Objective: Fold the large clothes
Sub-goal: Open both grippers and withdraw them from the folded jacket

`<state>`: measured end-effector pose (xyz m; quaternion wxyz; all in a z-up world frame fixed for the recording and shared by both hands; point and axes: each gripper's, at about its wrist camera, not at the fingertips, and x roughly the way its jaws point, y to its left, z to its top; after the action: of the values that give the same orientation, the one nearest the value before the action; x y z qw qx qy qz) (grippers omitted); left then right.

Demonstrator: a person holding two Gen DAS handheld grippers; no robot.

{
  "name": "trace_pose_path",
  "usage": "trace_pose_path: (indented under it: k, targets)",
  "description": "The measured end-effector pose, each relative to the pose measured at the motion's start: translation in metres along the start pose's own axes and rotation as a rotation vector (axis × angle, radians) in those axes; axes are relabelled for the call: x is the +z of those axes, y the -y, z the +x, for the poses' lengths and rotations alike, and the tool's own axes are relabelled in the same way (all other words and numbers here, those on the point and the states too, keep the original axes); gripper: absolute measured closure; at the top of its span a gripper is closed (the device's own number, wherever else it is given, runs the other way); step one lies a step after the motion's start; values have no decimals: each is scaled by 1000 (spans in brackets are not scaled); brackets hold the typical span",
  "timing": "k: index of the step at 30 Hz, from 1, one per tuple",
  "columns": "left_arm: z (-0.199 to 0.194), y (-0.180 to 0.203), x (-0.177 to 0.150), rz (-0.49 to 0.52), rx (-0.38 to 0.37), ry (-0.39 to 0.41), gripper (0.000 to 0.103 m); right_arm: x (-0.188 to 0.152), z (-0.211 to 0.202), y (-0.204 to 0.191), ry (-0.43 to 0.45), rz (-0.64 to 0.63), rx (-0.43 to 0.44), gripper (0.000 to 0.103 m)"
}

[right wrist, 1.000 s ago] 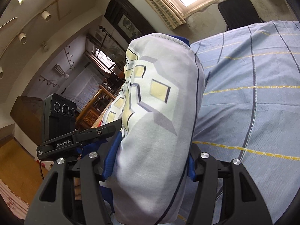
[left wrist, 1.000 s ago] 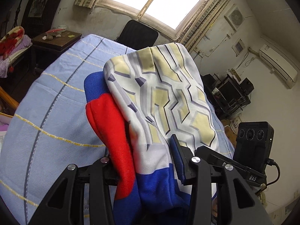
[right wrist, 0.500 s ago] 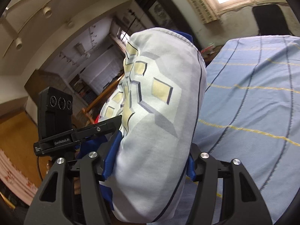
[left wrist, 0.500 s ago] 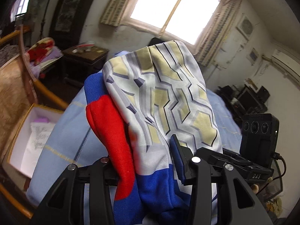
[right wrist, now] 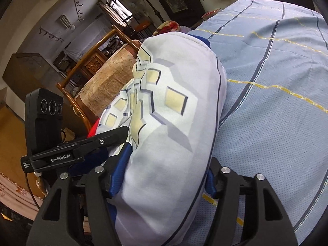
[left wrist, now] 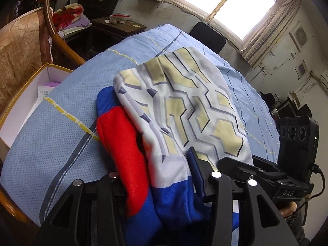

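Note:
A folded garment [left wrist: 180,106], white with yellow hexagon print and red and blue parts, fills both views. My left gripper [left wrist: 155,164] is shut on its bunched red, white and blue edge. My right gripper [right wrist: 164,176] is shut on the white printed part of the garment [right wrist: 174,123]. The two grippers sit close side by side; the right one [left wrist: 266,174] shows at the lower right of the left wrist view, the left one [right wrist: 78,149] at the lower left of the right wrist view. The garment hangs above the blue bed sheet [left wrist: 61,123].
The bed [right wrist: 276,102] has a light blue sheet with yellow and dark stripes. An open white box [left wrist: 26,100] stands beside the bed's left edge. A wooden chair [right wrist: 102,78], a dark side table [left wrist: 114,26] and a black chair [left wrist: 207,37] stand around the bed.
Both grippers have swung with the garment, from pointing up toward the window and walls to pointing down over the bed. The grip on the garment is unchanged.

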<state>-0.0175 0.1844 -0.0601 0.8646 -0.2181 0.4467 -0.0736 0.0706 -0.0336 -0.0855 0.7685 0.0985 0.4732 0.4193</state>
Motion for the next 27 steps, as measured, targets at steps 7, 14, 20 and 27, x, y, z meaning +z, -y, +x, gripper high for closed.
trace_pose_path:
  k: [7,14,20,27]
  targets:
    - [-42,25,-9,86,140,100,44,5,-33,-11,38,-15,-115,35]
    - [-80,65,-33,175,248,199,32,-19,-114,-69,278,-159,-203,19]
    - [-94,97,-63,222,346,262,18,-50,-154,-90,398,-132,-222,17]
    - [-104,120,-94,305,412,320,14,-81,-148,-113,398,-184,-308,25]
